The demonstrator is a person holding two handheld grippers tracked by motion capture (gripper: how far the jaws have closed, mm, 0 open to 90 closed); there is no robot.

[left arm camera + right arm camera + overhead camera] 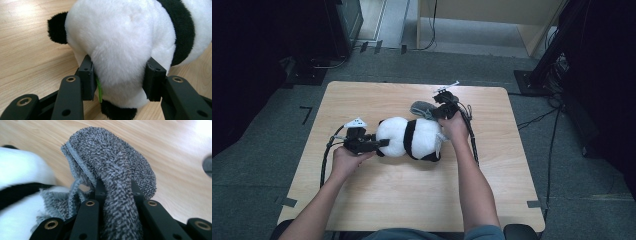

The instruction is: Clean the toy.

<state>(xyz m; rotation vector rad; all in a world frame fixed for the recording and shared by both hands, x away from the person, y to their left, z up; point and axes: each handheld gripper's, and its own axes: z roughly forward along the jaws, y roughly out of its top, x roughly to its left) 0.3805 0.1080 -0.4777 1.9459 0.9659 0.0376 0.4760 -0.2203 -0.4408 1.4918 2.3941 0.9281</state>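
A black-and-white plush panda (409, 138) lies on its side in the middle of the wooden table (412, 200). My left gripper (381, 144) is shut on the panda's white head (120, 50) from the left, its black pads (86, 75) pressing into the fur on both sides. A small green tag (99, 91) hangs by the left pad. My right gripper (438, 113) sits at the panda's far right end, shut on a grey fuzzy cloth (117, 177) bunched between its jaws. The cloth (422, 107) rests against the panda's body (22, 182).
Cables trail from both grippers across the table. Dark equipment stands beyond the left and right sides of the table, with a pale wooden cabinet (492, 20) behind it. The table's front half is bare wood.
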